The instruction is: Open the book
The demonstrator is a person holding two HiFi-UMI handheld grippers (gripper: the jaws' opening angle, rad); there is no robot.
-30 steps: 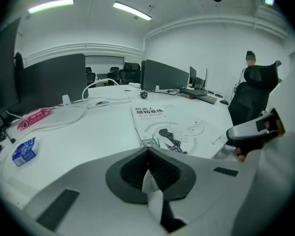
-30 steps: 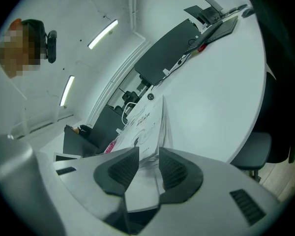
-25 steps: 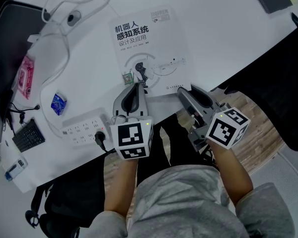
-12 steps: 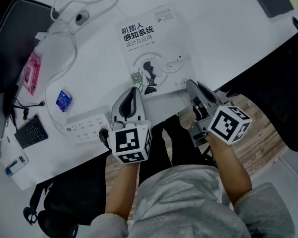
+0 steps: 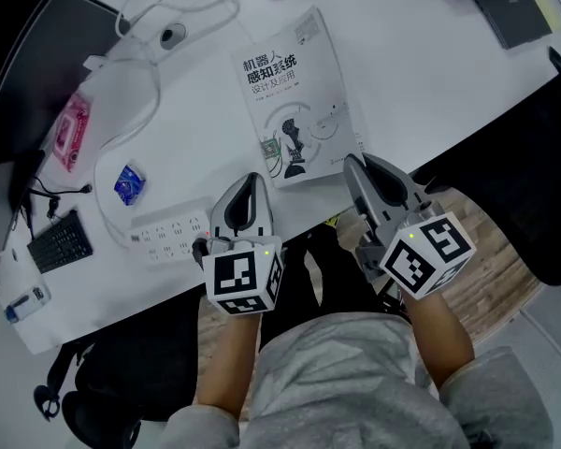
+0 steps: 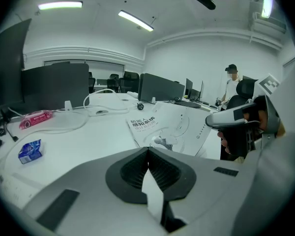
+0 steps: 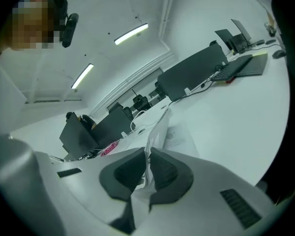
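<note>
A white paperback book (image 5: pixel 294 101) with dark title print lies on the white desk (image 5: pixel 421 82), also seen in the left gripper view (image 6: pixel 172 127). My right gripper (image 5: pixel 352 163) is at the book's near right corner. Its jaws are closing, and the thin cover (image 7: pixel 159 129) is pinched between the pads and lifted off the pages. In the right gripper view (image 7: pixel 148 154) the cover runs upward between the pads. My left gripper (image 5: pixel 253 178) hovers just short of the book's near left corner, jaws shut with nothing in them (image 6: pixel 147 149).
A white power strip (image 5: pixel 164 235) lies left of the left gripper near the desk's front edge. Further left are a blue packet (image 5: pixel 129 183), a pink packet (image 5: pixel 70 131), white cables (image 5: pixel 159 64) and a small black keyboard (image 5: pixel 58 243). A dark laptop (image 5: pixel 505 3) sits far right.
The right gripper closed on the cover's near right corner and rose, lifting that edge. The left gripper drew back and up from the book's near edge.
</note>
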